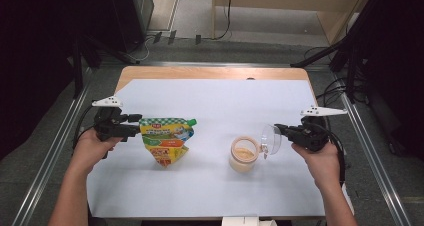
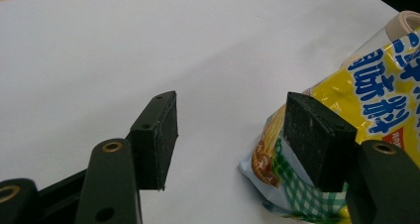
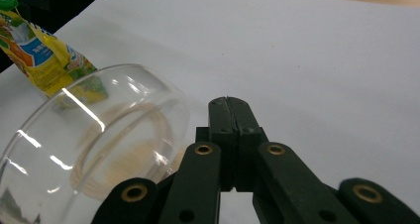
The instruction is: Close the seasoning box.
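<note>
From the high view, the left claw (image 1: 134,131) sits at the left edge of a yellow pouch (image 1: 165,141) with a green cap, which lies on the white sheet covering the desk (image 1: 210,101). The right claw (image 1: 278,131) is at the rim of a clear dome lid (image 1: 270,138), tilted on edge just right of a small open jar (image 1: 244,154) that holds a tan paste. In the left gripper view, the left claw (image 2: 230,135) is released, its jaws apart; one pad rests against the pouch's (image 2: 366,100) checked corner, while the other stands clear over the bare sheet. In the right gripper view, the right claw (image 3: 231,107) is clenched, its jaws pressed together; the clear lid (image 3: 94,140) lies just beside them at the left, and whether they pinch its rim cannot be told. Through the lid shows the jar's mouth, and the pouch (image 3: 44,55) lies beyond.
</note>
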### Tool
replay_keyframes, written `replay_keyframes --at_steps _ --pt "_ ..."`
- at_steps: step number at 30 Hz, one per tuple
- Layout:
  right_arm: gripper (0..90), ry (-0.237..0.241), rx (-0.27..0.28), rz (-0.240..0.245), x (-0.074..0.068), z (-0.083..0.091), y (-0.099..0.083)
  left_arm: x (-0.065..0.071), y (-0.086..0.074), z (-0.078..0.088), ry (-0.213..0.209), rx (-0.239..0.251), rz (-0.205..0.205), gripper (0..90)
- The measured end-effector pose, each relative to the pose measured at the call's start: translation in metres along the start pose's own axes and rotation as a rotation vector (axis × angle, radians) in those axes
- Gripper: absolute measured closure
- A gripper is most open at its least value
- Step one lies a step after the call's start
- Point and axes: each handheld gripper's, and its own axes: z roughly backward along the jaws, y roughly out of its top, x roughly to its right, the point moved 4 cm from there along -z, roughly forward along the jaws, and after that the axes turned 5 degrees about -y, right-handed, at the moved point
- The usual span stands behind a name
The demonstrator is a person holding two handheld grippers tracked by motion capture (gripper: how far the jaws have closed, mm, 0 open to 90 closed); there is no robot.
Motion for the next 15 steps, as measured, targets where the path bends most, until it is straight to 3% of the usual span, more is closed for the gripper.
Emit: replay_keyframes --at_steps 15 --pt "90.0 0.02 -0.023 0.02 -0.0099 -0.0068 -0.003 -0.0027 0.0018 -0.0008 -0.003 0.005 0.017 37.9"
